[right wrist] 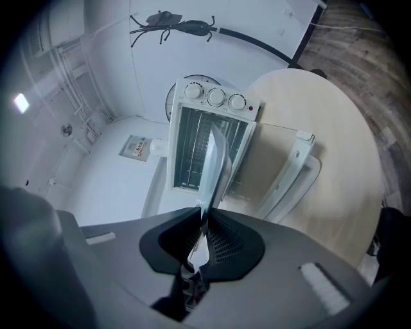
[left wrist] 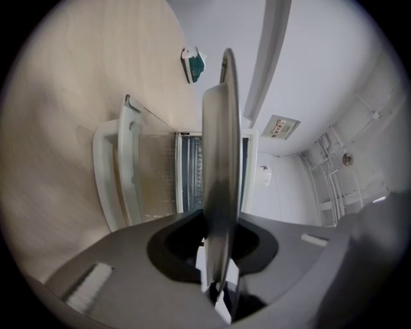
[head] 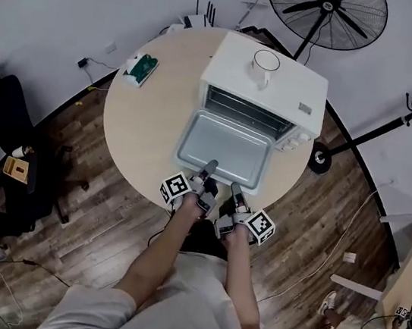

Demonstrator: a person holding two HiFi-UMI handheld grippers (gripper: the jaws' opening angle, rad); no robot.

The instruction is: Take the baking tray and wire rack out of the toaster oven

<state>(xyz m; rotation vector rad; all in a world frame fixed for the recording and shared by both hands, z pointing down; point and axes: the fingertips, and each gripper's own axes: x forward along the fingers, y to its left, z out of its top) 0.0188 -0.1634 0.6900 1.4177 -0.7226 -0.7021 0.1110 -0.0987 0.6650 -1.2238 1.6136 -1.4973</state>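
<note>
Baking tray [head: 224, 149] held just in front of the toaster oven [head: 268, 85], over its lowered door [right wrist: 292, 168]; near rim clamped by left gripper [head: 206, 172] and right gripper [head: 235, 193].

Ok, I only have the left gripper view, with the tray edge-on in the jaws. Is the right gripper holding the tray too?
Observer: Yes. The right gripper is shut on the baking tray, on the same near edge as the left gripper.
Operator: How far out of the oven is it?
Observer: In the head view, most of it lies in front of the toaster oven opening, above the open door.
Operator: Anything on the right that I can't see?
Observer: The oven's three knobs sit beside the opening, on the right gripper's side.
</note>
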